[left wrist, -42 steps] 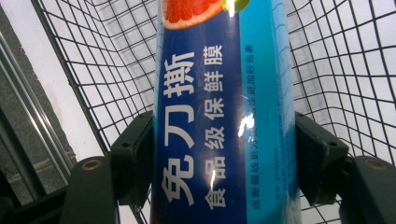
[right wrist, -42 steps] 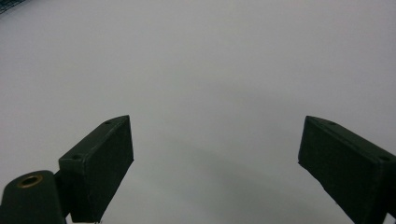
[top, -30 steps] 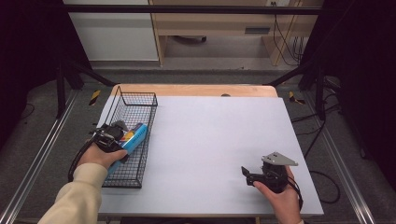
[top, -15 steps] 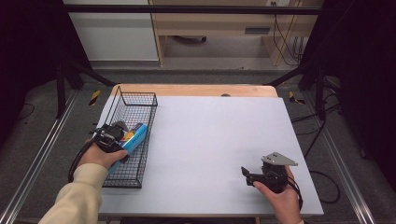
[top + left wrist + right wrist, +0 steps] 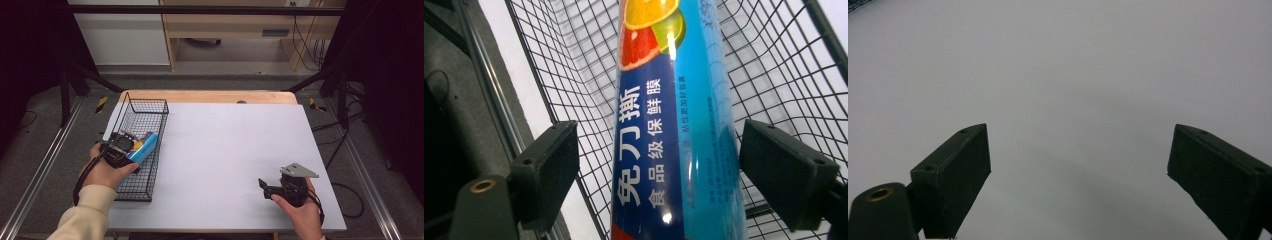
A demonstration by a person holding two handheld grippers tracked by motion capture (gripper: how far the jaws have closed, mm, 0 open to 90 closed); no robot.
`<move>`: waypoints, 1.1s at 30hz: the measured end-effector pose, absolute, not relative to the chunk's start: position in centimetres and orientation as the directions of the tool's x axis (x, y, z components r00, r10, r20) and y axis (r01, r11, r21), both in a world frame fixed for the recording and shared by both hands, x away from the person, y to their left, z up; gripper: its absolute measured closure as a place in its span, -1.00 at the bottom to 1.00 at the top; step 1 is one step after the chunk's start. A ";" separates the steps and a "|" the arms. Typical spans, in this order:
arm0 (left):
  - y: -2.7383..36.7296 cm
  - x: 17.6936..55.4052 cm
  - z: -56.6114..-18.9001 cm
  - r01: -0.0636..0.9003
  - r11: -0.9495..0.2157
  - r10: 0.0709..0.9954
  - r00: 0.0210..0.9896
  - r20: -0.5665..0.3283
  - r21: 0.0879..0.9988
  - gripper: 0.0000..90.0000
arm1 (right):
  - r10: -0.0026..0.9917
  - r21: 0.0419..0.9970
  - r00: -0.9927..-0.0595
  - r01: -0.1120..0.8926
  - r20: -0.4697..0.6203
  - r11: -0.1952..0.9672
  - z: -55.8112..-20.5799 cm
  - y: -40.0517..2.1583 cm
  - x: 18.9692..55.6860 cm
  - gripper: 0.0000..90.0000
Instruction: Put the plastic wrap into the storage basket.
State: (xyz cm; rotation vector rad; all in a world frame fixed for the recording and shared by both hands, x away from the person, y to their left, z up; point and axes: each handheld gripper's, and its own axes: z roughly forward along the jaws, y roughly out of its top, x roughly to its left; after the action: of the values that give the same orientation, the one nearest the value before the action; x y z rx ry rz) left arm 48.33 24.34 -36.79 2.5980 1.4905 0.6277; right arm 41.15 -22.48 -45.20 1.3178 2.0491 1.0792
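Left gripper [image 5: 121,146]: jaws spread wide, one on each side of a blue cling-film box [image 5: 676,130], with a visible gap between each pad and the box, so it grips nothing. The box carries white Chinese characters on a dark blue band and a citrus-fruit picture farther along; in the left gripper view it runs lengthwise away from the camera, between the jaws. From the high view the box [image 5: 145,146] lies inside a black wire basket [image 5: 141,114], slanted, its far end toward the basket's right wall. The left hand [image 5: 107,170] holds the gripper at the basket's near left part, a cream sleeve [image 5: 82,216] covering the forearm. Right gripper [image 5: 263,186]: jaws apart and empty, pointing left over bare table; its own view shows only the two black pads [image 5: 955,175] over the pale surface. The right hand [image 5: 300,212] holds it near the near right corner of the white table top [image 5: 235,150], the grey three-cornered plate [image 5: 298,170] on top. The basket sits along the table's left edge, well apart from the right gripper. A wooden strip [image 5: 210,96] borders the far edge of the table. Beyond it, grey floor, cables [image 5: 305,40] and a wooden bench frame [image 5: 225,25].
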 end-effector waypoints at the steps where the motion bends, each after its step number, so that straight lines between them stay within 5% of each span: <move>1: 24.3 48.3 -36.7 0.806 -0.526 0.841 0.444 0.308 0.272 -0.64 | 0.904 0.815 -0.426 0.533 0.026 0.228 -45.2 -22.5 41.2 -0.77; 33: 19.2 44.2 -32.7 0.632 -0.563 0.827 0.438 0.354 0.533 -0.83 | 0.911 0.820 -0.413 0.518 -0.010 0.244 -45.1 -23.0 41.2 -0.85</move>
State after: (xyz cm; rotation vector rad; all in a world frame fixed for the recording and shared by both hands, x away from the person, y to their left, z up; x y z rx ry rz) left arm 44.25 19.25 -32.70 2.3732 1.2500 0.8511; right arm 41.23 -22.96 -45.07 1.2996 2.0282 1.0488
